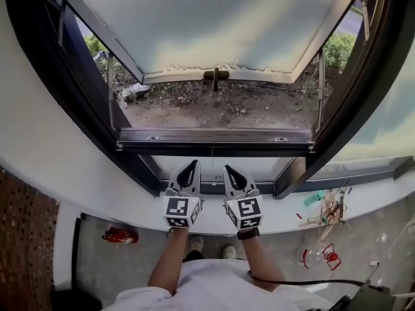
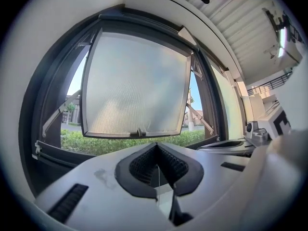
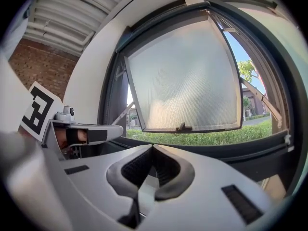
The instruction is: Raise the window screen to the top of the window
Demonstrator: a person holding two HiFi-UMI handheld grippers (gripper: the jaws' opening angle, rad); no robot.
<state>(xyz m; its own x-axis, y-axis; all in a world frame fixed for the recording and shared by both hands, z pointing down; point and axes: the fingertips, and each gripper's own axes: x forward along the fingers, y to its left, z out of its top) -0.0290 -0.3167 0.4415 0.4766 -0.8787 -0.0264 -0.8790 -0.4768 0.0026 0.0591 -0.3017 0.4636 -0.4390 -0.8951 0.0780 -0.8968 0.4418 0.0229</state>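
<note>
An outward-tilted frosted window pane (image 1: 214,24) with a small handle (image 1: 215,75) fills the top of the head view. Below it the window screen's dark horizontal bar (image 1: 214,139), with two small tabs, lies low across the opening; the right gripper view shows that bar (image 3: 269,147) too. My left gripper (image 1: 192,165) and right gripper (image 1: 228,170) sit side by side over the white sill, just short of the bar and pointing at it. Both are shut with nothing between the jaws, as seen on the left gripper (image 2: 155,147) and the right gripper (image 3: 152,147). Neither touches the screen.
The white sill (image 1: 97,193) runs under both grippers. Small clutter (image 1: 327,207) lies on its right end. On the floor are a red extinguisher (image 1: 120,236) at the left and a clear bottle (image 1: 318,258) at the right. Dark window frame posts (image 1: 97,109) flank the opening.
</note>
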